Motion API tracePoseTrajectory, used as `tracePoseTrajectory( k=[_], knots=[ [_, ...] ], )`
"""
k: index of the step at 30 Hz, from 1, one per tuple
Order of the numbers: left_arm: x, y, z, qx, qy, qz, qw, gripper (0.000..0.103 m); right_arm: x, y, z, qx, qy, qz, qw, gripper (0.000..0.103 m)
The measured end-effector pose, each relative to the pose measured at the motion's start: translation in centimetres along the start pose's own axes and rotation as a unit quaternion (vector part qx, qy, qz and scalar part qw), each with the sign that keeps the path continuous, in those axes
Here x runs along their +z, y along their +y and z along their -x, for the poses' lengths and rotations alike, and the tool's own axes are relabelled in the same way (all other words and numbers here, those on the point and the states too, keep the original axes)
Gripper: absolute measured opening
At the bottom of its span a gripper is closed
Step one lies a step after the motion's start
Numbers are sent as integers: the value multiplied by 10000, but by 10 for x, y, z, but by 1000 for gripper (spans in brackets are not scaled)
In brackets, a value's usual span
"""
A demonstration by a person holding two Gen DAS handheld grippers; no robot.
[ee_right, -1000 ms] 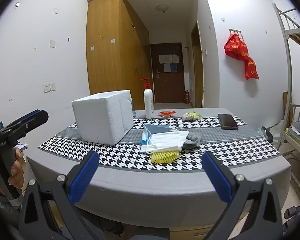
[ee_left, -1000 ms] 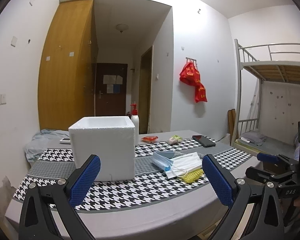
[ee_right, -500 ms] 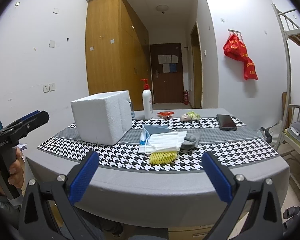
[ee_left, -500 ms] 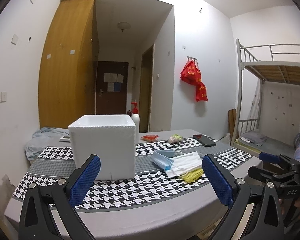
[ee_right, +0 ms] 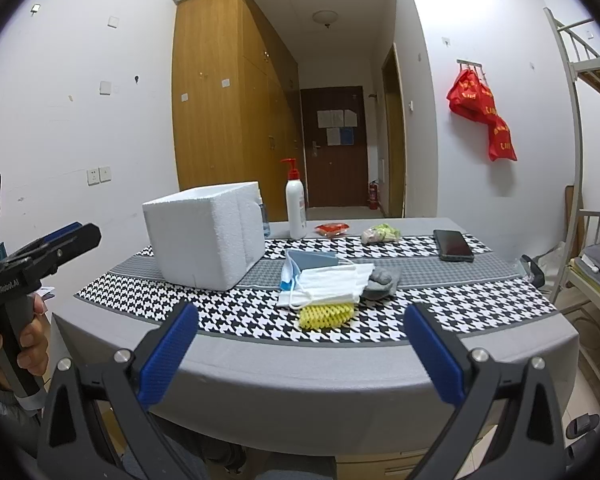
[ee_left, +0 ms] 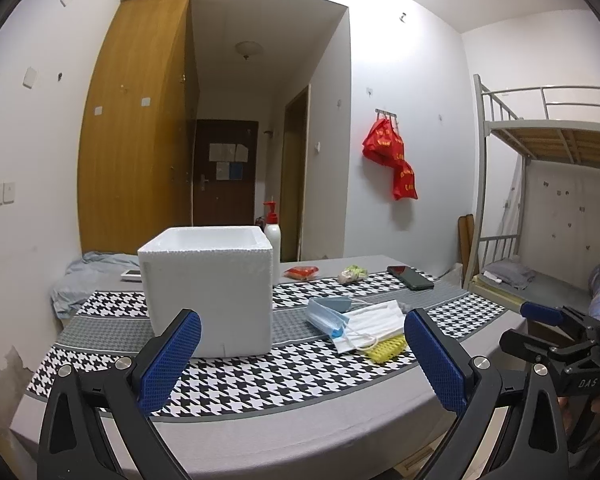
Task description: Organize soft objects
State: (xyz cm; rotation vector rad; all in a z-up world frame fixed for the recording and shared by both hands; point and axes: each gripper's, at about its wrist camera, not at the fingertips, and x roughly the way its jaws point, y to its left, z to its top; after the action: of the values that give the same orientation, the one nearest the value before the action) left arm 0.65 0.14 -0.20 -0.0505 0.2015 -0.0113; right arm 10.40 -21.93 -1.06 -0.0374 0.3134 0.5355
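A white foam box (ee_left: 210, 292) (ee_right: 204, 236) stands open-topped on the left of the houndstooth-covered table (ee_right: 340, 368). To its right lies a pile of soft things: a blue mask (ee_left: 326, 314) (ee_right: 306, 264), white masks (ee_left: 374, 322) (ee_right: 328, 284), a yellow foam net (ee_left: 384, 348) (ee_right: 326, 314) and a grey cloth (ee_right: 382, 280). My left gripper (ee_left: 300, 356) (ee_right: 84, 234) is open and empty, before the table's near edge, level with the box. My right gripper (ee_right: 300, 348) (ee_left: 518, 324) is open and empty, short of the edge in front of the pile.
At the back of the table are a pump bottle (ee_right: 295, 204), a red packet (ee_right: 332, 229), a green-and-white packet (ee_right: 380, 234) and a dark phone (ee_right: 453, 245). A bunk bed (ee_left: 540, 136) stands to the right. A hand (ee_right: 20, 344) holds the left gripper's handle.
Nothing on the table has moved. Both grippers stay open and hold almost still in front of the table.
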Motion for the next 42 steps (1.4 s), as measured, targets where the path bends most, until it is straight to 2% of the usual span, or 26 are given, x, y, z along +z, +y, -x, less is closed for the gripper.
tracePoseTrajectory(
  k=[20, 30, 42],
  knots=[
    [0, 1, -7, -75, 66, 11, 10000, 102, 3, 0, -2, 1, 30, 15, 10000, 103],
    [0, -6, -29, -253, 229, -49, 9994, 102, 9, -12, -19, -25, 201, -76, 9998, 103],
    [10, -18, -73, -393, 675, -42, 9969, 102, 20, -34, -44, -96, 404, -167, 9990, 103]
  ],
)
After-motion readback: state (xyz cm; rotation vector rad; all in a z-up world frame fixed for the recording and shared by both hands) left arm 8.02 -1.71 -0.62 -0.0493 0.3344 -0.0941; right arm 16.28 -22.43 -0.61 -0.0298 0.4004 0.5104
